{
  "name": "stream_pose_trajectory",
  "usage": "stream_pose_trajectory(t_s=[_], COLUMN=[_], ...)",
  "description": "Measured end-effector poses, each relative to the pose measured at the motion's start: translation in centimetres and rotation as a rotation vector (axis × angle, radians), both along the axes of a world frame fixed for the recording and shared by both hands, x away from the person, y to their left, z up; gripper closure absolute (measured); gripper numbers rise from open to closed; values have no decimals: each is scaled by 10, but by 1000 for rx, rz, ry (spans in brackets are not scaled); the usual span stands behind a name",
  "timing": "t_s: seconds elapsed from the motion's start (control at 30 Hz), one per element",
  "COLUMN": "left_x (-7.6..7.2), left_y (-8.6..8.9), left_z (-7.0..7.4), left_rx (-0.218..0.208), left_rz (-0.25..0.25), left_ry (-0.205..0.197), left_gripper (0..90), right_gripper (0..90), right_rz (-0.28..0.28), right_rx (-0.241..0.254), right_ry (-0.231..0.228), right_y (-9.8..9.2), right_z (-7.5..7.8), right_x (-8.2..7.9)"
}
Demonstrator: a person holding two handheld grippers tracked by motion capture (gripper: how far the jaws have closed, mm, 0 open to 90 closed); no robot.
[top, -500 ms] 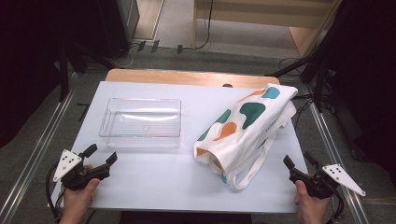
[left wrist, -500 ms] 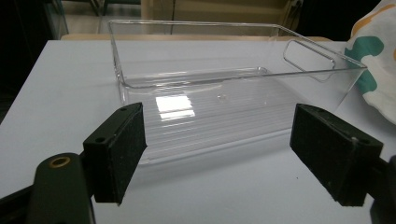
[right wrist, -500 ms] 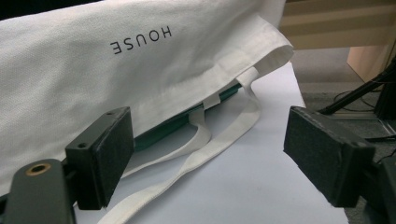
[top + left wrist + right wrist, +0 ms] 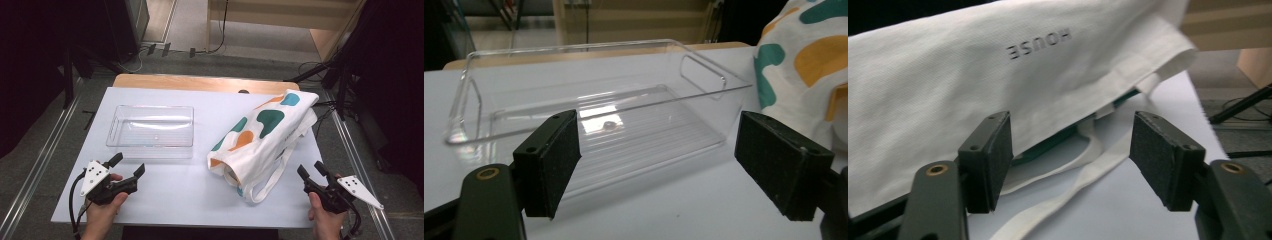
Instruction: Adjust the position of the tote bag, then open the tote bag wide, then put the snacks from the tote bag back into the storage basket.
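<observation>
The left hand-held gripper (image 4: pixel 129 166) is sitting at the lower left of the high view, low over the white bench (image 4: pixel 180 195), with its jaws standing apart and nothing between them. It is pointing up the frame toward the clear tray (image 4: pixel 151 131), which is lying flat on the bench in the left centre of that view, near the gripper but not touching it. In the left gripper view the tray (image 4: pixel 594 115) is stretching across the middle of the frame beyond the two black pads (image 4: pixel 555 160), and a patch of the bag (image 4: pixel 804 65) is showing at the upper right.

The right hand-held gripper (image 4: pixel 312 171) is sitting at the lower right of the high view, jaws also apart and gripping nothing. The white bag (image 4: pixel 265 135) with teal and orange blotches is lying on its side, running from the upper right toward the centre bottom, its mouth facing the lower edge and its handles (image 4: pixel 272 177) trailing on the bench just beside the right gripper. In the right gripper view the bag (image 4: pixel 998 75) is filling the upper left, its printed lettering reading mirrored, and a handle strap (image 4: pixel 1083 175) is crossing the bench between the pads without touching them.
</observation>
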State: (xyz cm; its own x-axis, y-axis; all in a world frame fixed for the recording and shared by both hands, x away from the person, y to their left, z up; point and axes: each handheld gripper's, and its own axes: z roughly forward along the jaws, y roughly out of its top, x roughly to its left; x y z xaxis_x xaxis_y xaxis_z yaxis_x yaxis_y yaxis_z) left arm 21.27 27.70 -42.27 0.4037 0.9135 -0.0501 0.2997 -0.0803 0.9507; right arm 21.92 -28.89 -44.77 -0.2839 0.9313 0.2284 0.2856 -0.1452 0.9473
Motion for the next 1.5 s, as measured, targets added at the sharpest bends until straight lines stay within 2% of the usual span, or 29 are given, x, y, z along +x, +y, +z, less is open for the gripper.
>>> stream_pose_trajectory(t_s=[0.07, 0.13, 0.2, 0.27, 0.4, 0.53, 0.63, 0.67, 0.73, 0.87, 0.9, 1.0, 1.17, 1.2, 1.23, 1.27, 1.3, 1.4, 1.5], left_x=[0, 2, 6, 8, 14, 17, 19, 19, 21, 23, 24, 23, 21, 21, 20, 20, 20, 18, 15], left_y=[-8, -14, -24, -26, -41, -52, -70, -70, -83, -95, -104, -113, -139, -139, -149, -149, -156, -170, -185], left_z=[2, 3, 3, 4, 8, 9, 10, 10, 11, 12, 12, 13, 10, 10, 8, 8, 7, 6, 11], left_rx=[-2, 1, -5, -2, -13, -8, 3, 3, 9, 19, 15, 20, 32, 32, 34, 34, 34, 39, 47], left_rz=[-14, -26, -66, -78, -100, -118, -144, -144, -165, -179, -197, -222, -278, -278, -296, -296, -308, -327, -344], left_ry=[0, 2, 24, 32, 27, 32, 30, 30, 21, 26, 30, 35, 41, 41, 49, 49, 53, 57, 31], left_gripper=[191, 188, 181, 168, 166, 168, 170, 170, 170, 170, 170, 170, 171, 171, 171, 171, 171, 170, 159], right_gripper=[389, 395, 415, 416, 421, 447, 479, 485, 491, 508, 509, 557, 695, 695, 721, 721, 736, 747, 773], right_rz=[29, 39, 62, 68, 90, 110, 129, 133, 138, 135, 138, 169, 222, 222, 250, 250, 275, 287, 294], right_rx=[-24, -27, -22, -28, -39, -54, -54, -55, -66, -93, -129, -126, -107, -107, -106, -106, -109, -117, -112], right_ry=[15, 20, 25, 22, 29, 44, 67, 68, 76, 82, 79, 78, 75, 75, 69, 69, 68, 61, 64], right_y=[11, 13, 20, 22, 32, 38, 45, 47, 53, 61, 66, 69, 80, 80, 85, 85, 89, 92, 97], right_z=[1, 2, 3, 4, 4, 2, -1, -2, -4, -6, -7, -9, -10, -10, -9, -9, -9, -9, -9], right_x=[1, 1, 1, 2, 3, 3, 4, 5, 6, 7, 8, 8, 10, 10, 11, 11, 11, 12, 15])
